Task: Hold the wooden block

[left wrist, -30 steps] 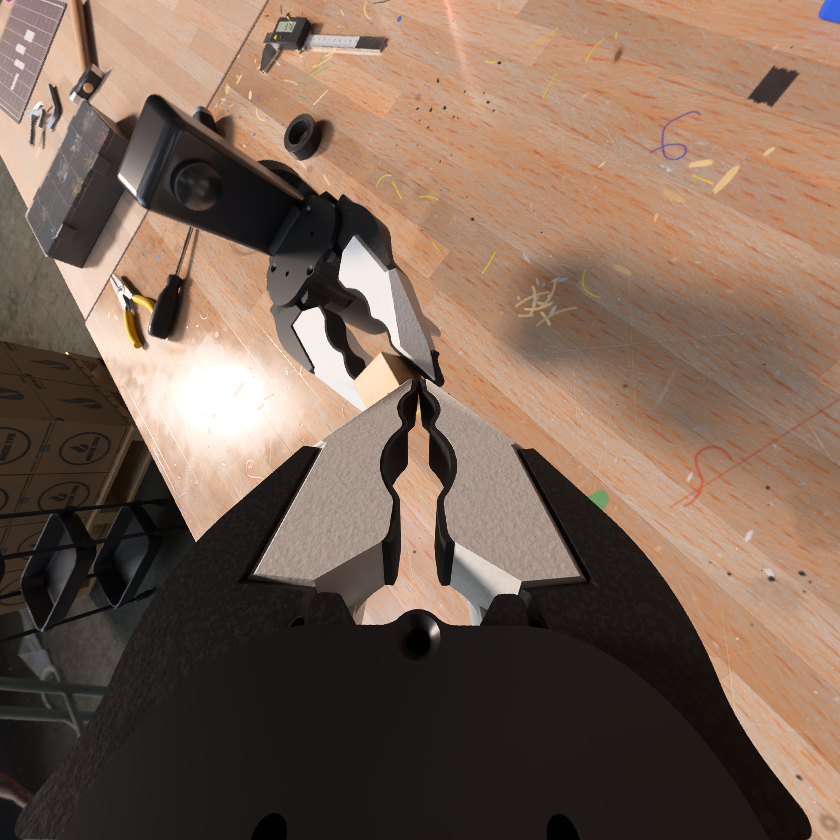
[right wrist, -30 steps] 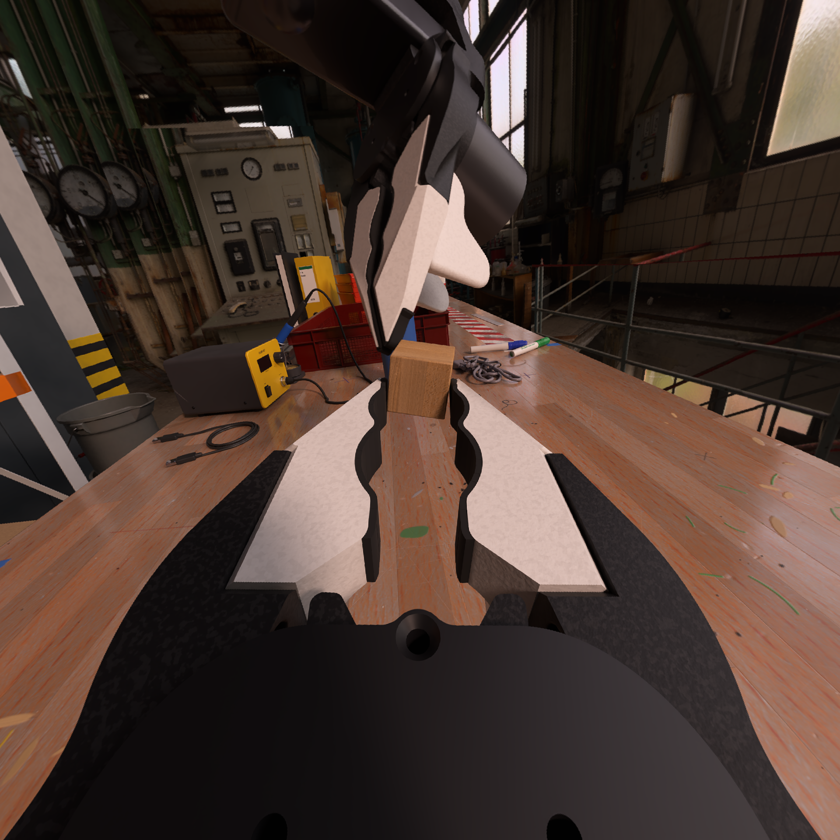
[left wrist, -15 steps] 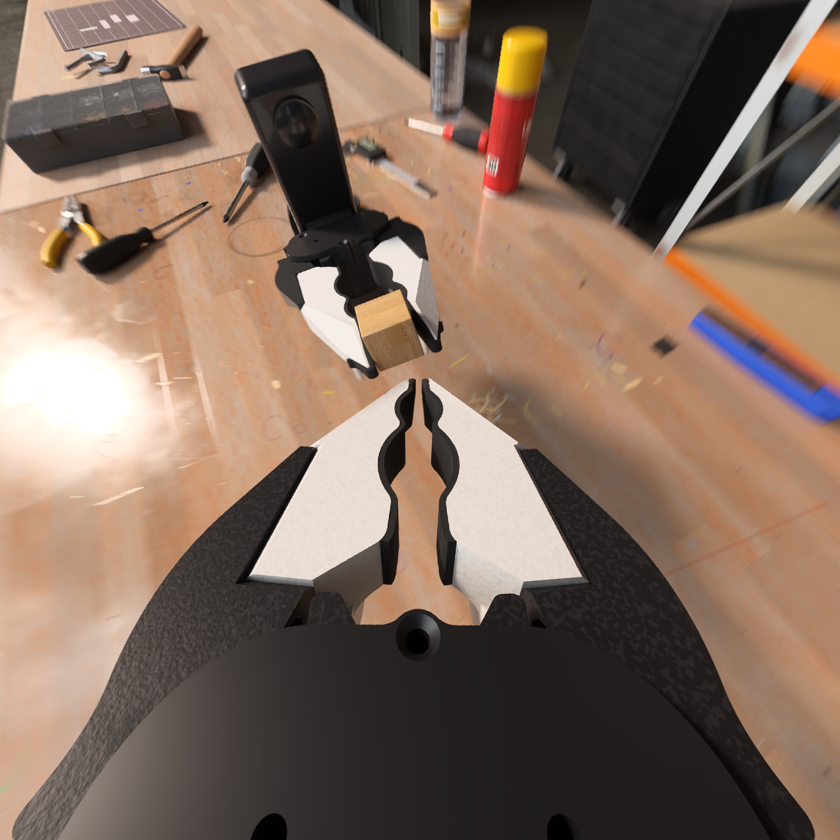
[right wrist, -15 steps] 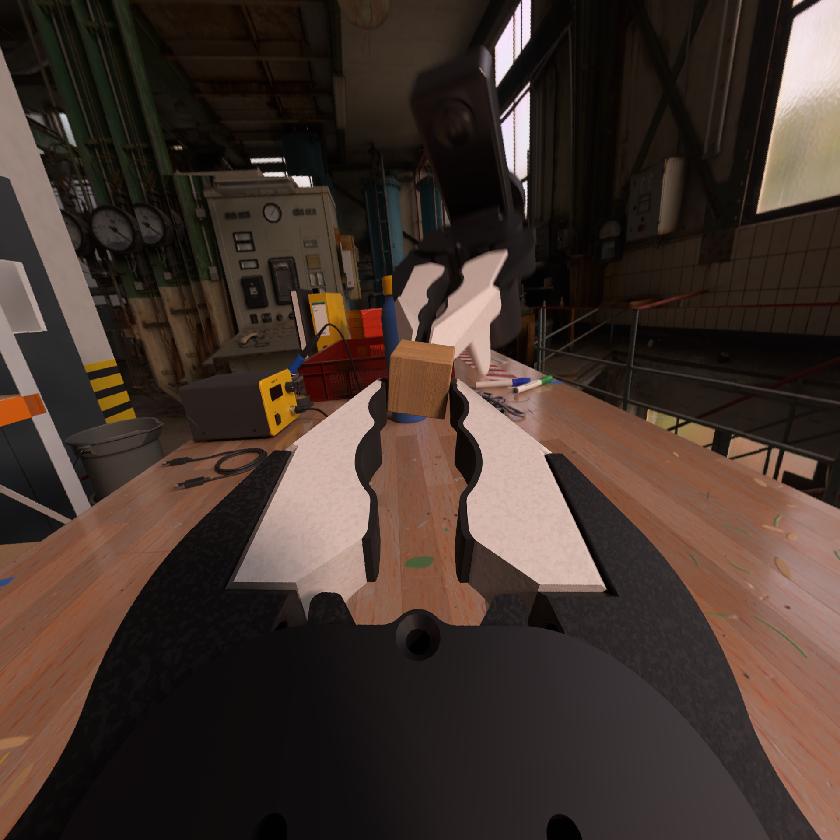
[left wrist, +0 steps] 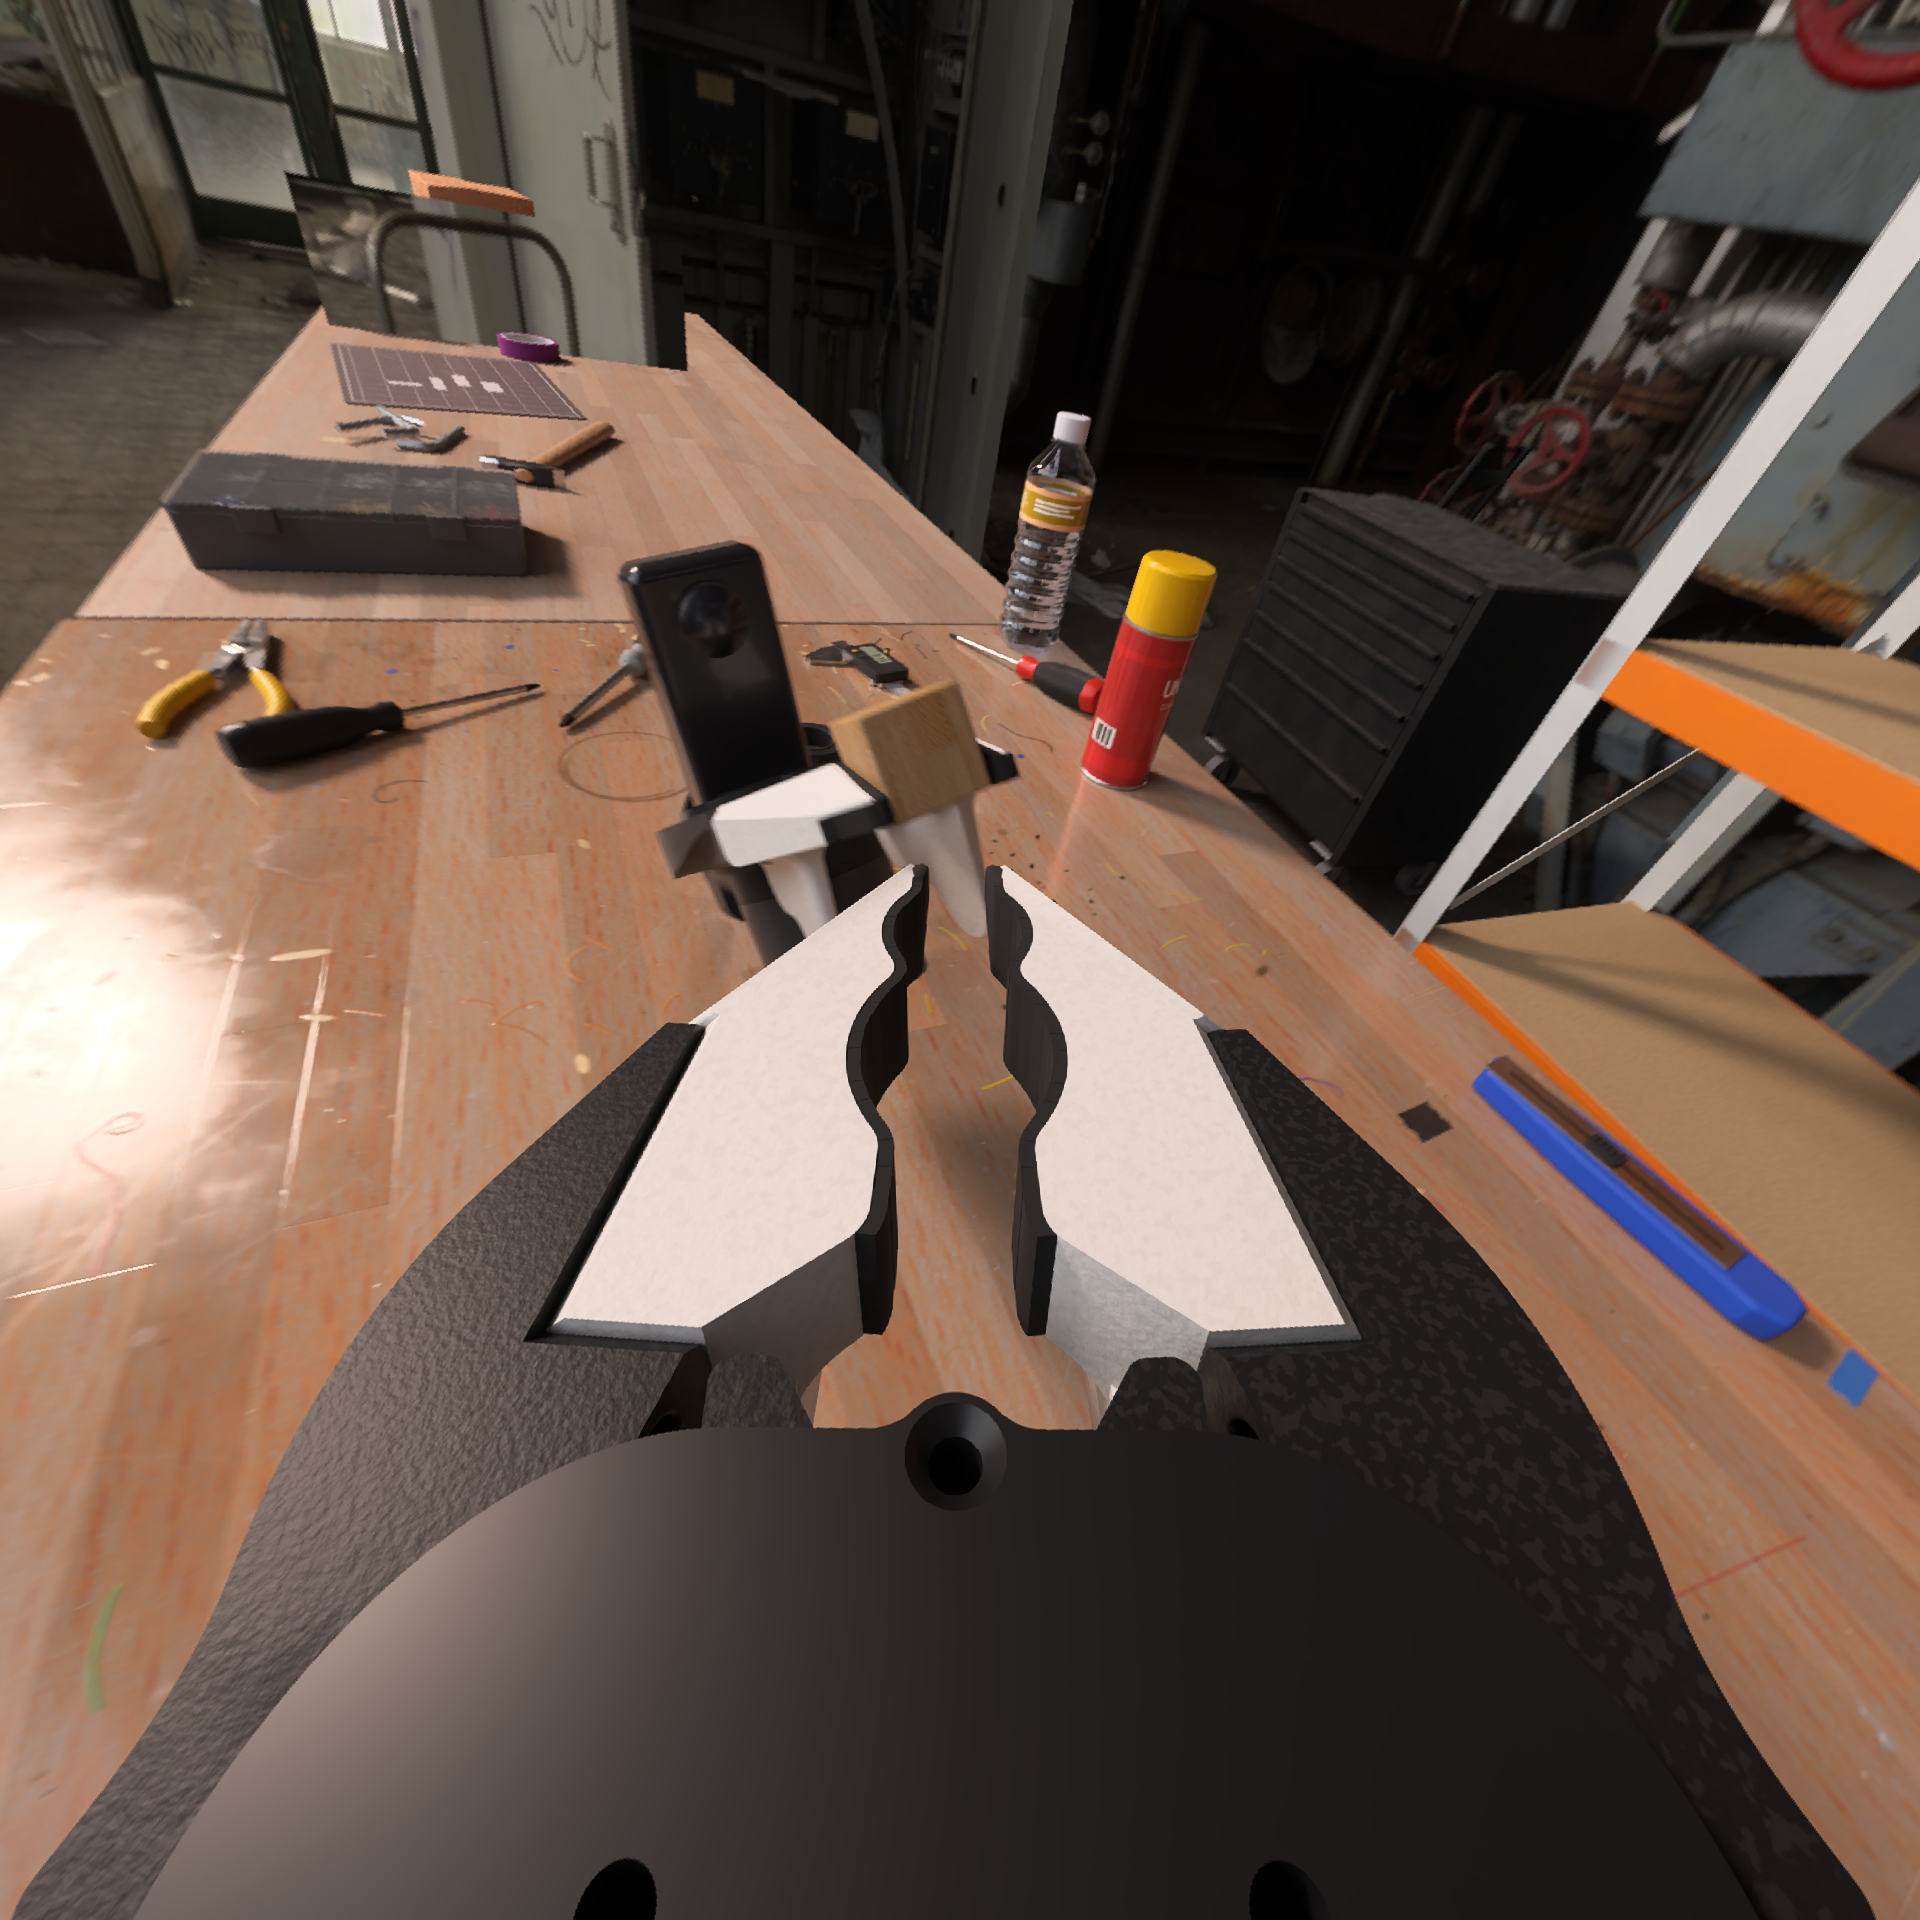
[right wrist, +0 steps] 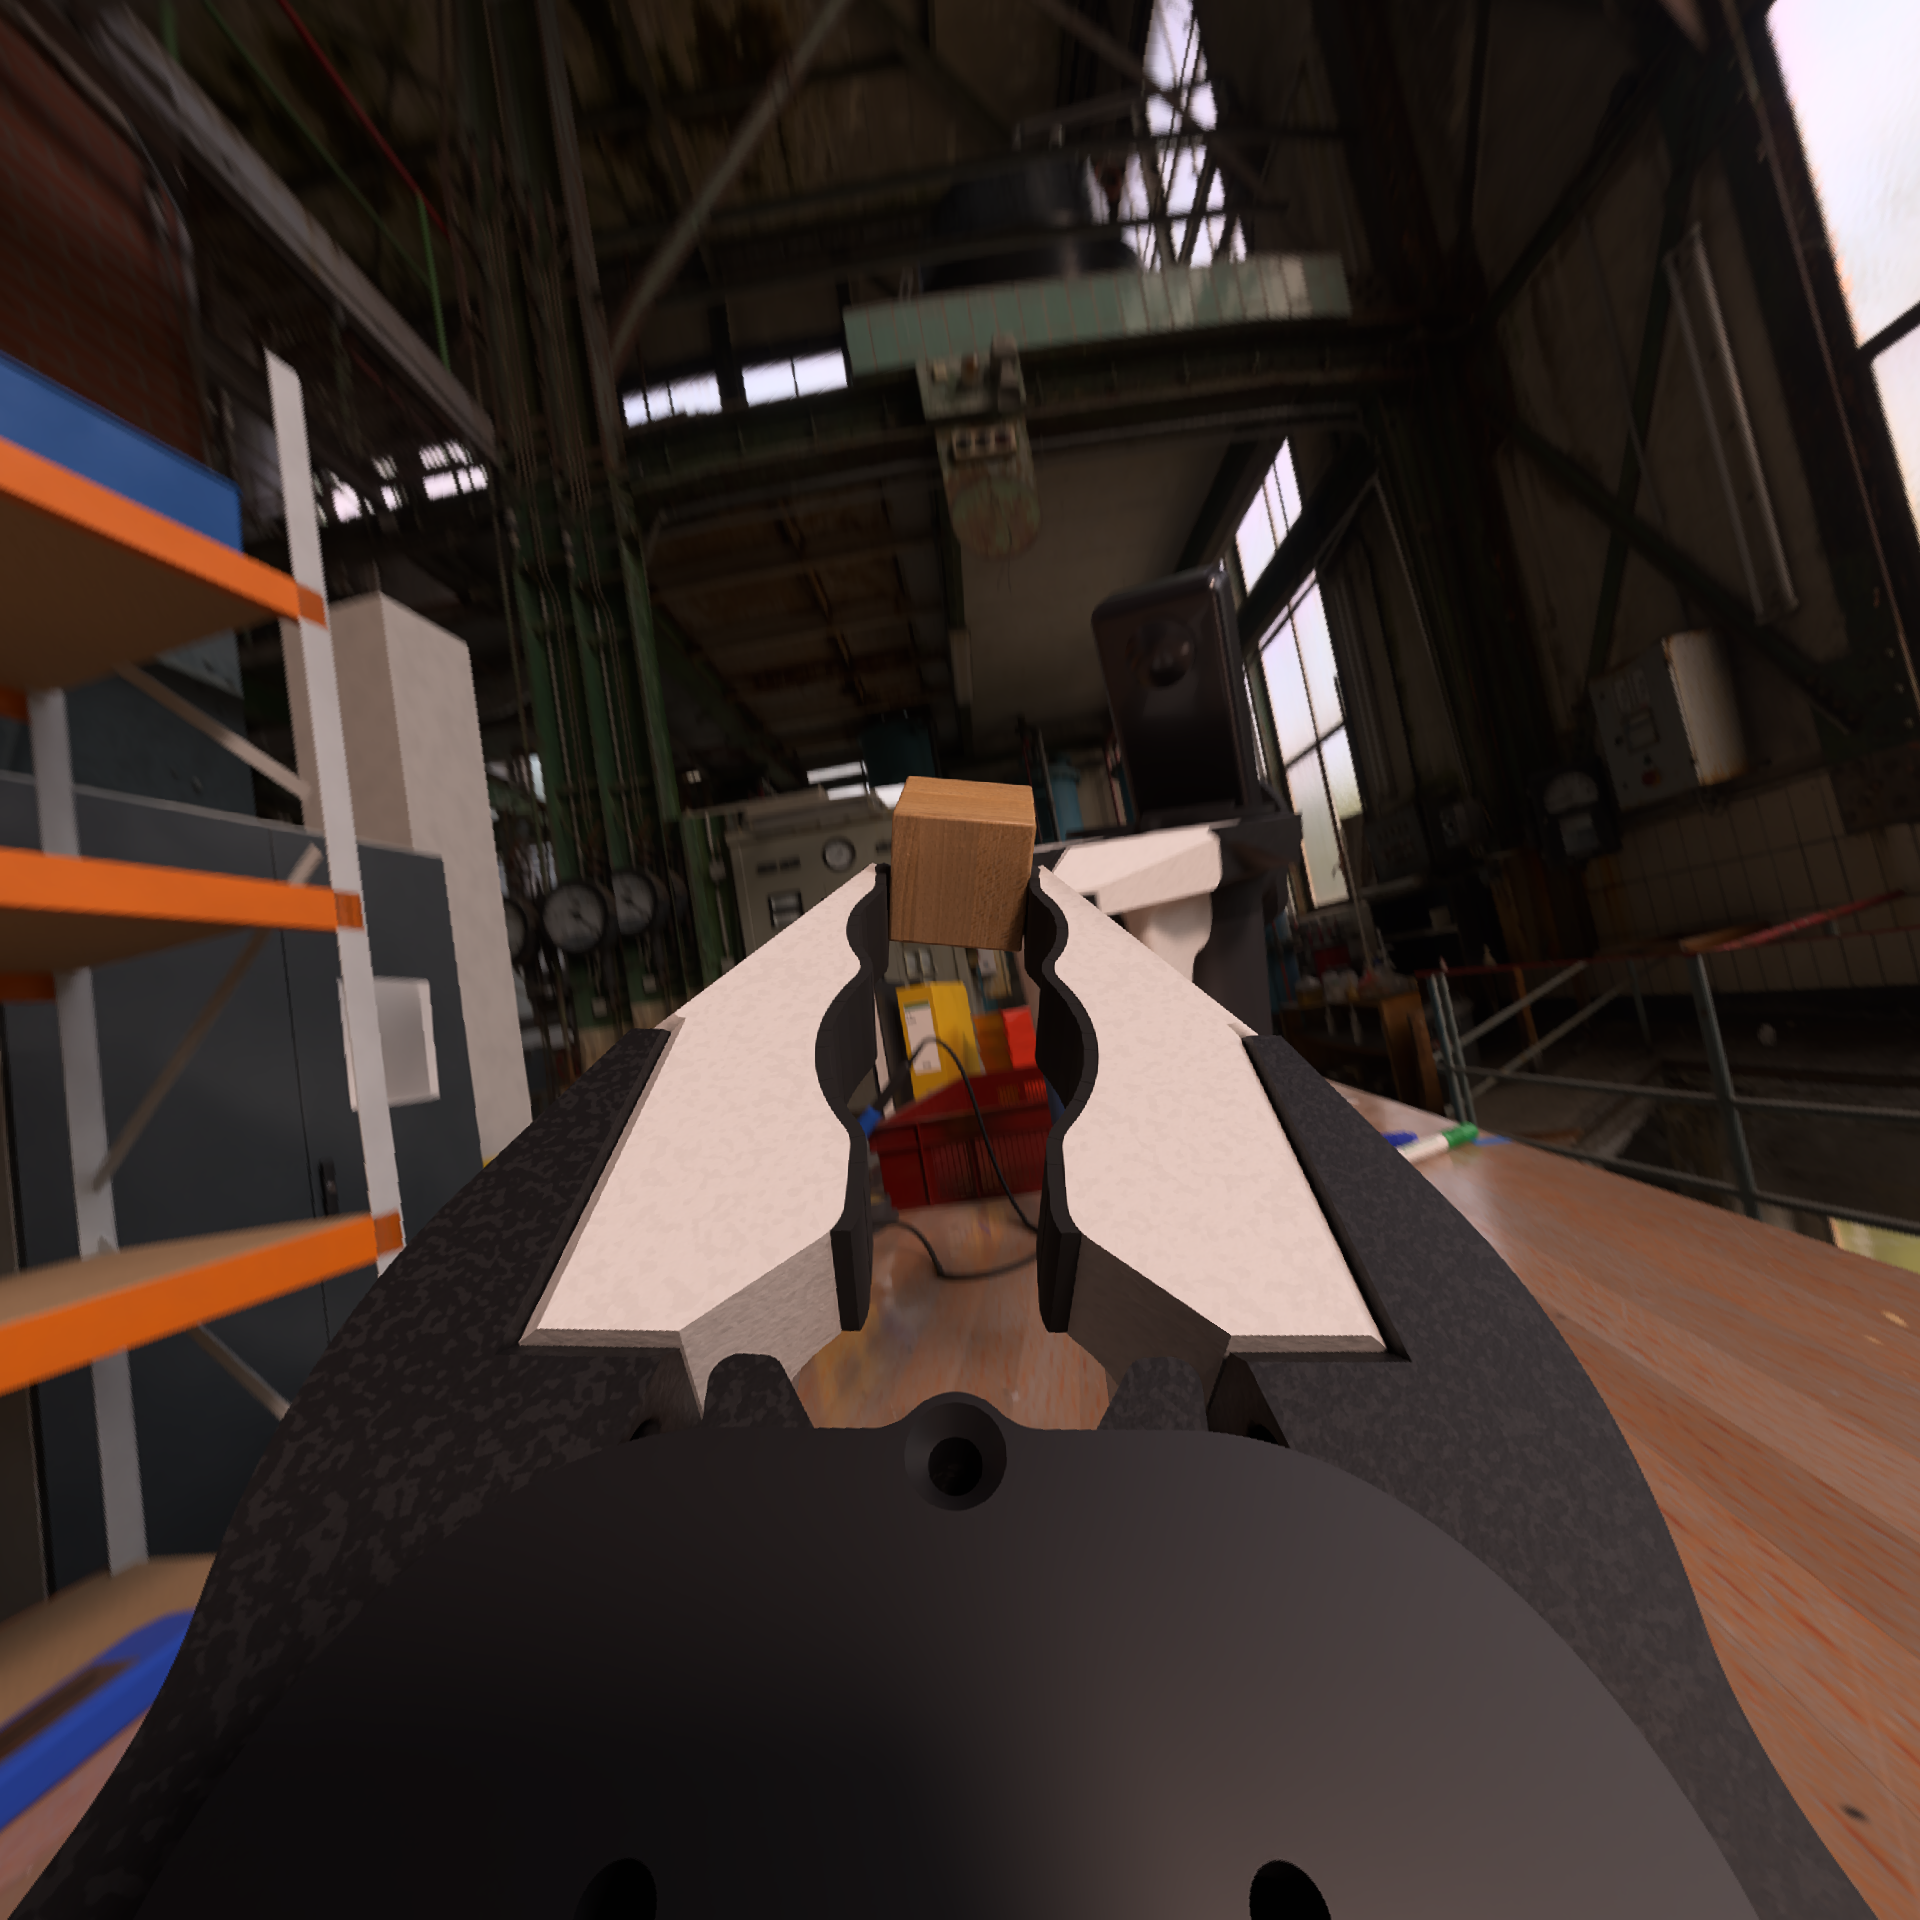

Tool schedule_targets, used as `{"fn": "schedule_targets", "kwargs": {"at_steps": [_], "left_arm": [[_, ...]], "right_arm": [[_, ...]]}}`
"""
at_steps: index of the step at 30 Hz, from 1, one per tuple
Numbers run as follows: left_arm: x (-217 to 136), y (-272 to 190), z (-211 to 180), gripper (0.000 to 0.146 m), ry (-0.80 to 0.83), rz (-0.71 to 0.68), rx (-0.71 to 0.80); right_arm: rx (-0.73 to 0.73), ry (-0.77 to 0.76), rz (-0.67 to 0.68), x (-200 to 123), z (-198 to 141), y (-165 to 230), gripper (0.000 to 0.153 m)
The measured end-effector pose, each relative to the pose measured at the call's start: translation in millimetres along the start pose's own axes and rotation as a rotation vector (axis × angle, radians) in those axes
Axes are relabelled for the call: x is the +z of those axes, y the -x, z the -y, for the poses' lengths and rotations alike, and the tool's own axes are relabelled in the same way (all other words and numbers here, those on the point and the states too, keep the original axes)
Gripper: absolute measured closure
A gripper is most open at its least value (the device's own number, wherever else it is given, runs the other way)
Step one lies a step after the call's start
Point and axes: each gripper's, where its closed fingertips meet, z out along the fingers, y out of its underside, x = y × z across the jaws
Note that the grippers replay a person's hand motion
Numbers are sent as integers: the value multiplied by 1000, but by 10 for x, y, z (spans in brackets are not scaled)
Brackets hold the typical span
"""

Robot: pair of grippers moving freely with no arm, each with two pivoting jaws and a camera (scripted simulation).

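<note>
The wooden block (right wrist: 961,868) is a small light-brown cube. My right gripper (right wrist: 958,883) is shut on it at the fingertips and holds it up in the air, tilted upward above the bench. In the left wrist view the block (left wrist: 914,743) sits in the right gripper (left wrist: 894,805), just beyond my left fingertips. My left gripper (left wrist: 952,883) is empty, its jaws parted by a narrow gap, and it hovers low over the wooden bench (left wrist: 364,1039). One of its white fingers (right wrist: 1143,862) shows behind the block in the right wrist view.
On the bench are a red spray can (left wrist: 1143,675), a water bottle (left wrist: 1044,530), a black screwdriver (left wrist: 353,719), yellow pliers (left wrist: 208,681), a dark case (left wrist: 343,509) and a blue utility knife (left wrist: 1631,1195). Orange-edged shelving (left wrist: 1766,727) stands to the right, also in the right wrist view (right wrist: 156,904).
The right gripper has lifted the block off the bench and tilted it upward. The left gripper has swung from looking down to looking along the bench, and its jaws have parted slightly.
</note>
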Motion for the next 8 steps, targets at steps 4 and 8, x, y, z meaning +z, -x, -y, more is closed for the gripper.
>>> {"fn": "schedule_targets", "kwargs": {"at_steps": [4,8], "left_arm": [[151,-29,-69,133,-9,9,-21],[207,-21,-72,127,-92,22,-78]], "right_arm": [[57,-122,18,-62,163,-34,128],[51,-144,5,-96,197,-79,128]]}}
